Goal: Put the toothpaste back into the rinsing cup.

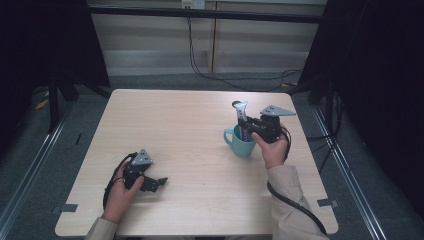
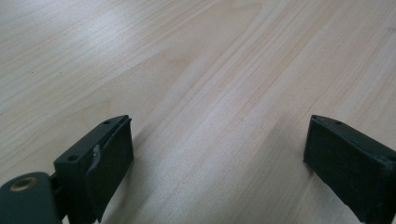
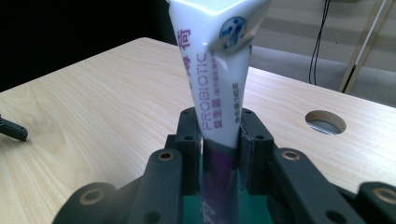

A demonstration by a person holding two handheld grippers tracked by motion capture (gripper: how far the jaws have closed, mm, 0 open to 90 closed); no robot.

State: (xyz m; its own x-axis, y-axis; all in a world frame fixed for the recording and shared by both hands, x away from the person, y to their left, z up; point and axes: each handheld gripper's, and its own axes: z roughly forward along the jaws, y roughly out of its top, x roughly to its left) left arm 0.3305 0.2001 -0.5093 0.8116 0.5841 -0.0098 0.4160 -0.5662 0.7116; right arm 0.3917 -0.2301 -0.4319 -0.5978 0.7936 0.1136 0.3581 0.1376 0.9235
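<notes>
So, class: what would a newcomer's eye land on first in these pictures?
Probably the white and purple tube standing upright in the teal mug right of the table's middle, pinched by the right gripper. Next, the left gripper at the near left, fingers wide apart over bare wooden table.

Center frame: white-and-purple toothpaste tube [image 3: 218, 93] marked PROBIOTIC, upright, clamped between black right gripper [image 3: 219, 140] jaws, teal mug [image 3: 194, 212] below. Right: round hole [image 3: 325, 122] in wooden table [image 3: 93, 102]. Far left edge: black jaw tip [image 3: 11, 129].
</notes>
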